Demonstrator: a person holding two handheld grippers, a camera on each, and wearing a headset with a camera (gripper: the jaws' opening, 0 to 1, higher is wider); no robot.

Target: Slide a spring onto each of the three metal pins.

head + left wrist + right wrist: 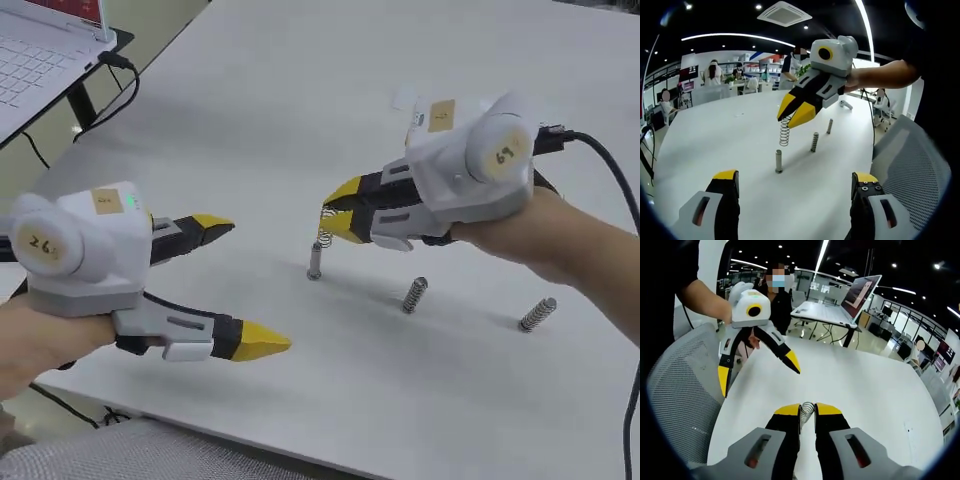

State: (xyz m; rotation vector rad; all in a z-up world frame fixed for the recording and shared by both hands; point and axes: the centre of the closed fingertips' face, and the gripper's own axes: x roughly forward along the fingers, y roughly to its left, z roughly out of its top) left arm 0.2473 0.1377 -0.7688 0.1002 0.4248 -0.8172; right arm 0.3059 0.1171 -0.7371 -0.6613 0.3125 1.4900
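On the white table stands a bare metal pin (315, 262) (779, 161). Two other pins carry springs (414, 295) (537, 314) (814, 142) (829, 126). My right gripper (335, 212) (792, 112) (807, 410) is shut on a spring (325, 232) (785, 131) (807, 412), which hangs just above the bare pin, its lower end a little over the pin's top. My left gripper (250, 285) (795, 182) (757, 367) is open and empty, held to the left of the bare pin.
A white laptop (40, 50) sits on a side stand at the far left with a black cable (125, 85) trailing down. A grey mesh chair (915, 165) (680, 390) is by the table's near edge. A person (775, 295) stands beyond the table.
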